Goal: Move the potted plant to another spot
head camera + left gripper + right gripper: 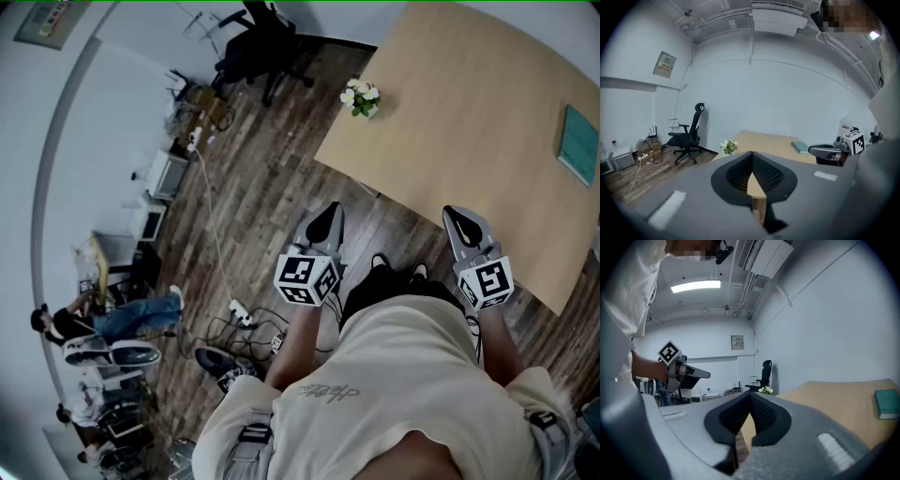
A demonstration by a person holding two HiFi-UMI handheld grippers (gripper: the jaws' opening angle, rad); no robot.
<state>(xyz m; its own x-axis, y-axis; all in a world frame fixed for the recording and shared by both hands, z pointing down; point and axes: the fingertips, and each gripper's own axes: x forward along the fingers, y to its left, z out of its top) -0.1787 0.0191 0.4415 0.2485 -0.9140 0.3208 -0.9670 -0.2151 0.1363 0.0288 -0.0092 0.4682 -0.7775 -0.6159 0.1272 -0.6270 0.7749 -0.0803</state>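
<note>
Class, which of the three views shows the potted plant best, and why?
The head view: the potted plant stands unobstructed near a corner of the table. The left gripper view shows it smaller, side-on; the right gripper view shows it tiny and distant.

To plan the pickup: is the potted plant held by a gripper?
No, the potted plant stands alone at the table corner, nothing touching it.

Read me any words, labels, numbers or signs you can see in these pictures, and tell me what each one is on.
Nothing reads with certainty.
Framed white wall notice: print too small to read.
Person's cream shirt: a script print, upside down and too blurred to read.
Black-and-white marker cube: a square pattern only, no words.
Flat teal book on the wooden table: no title can be made out.
</note>
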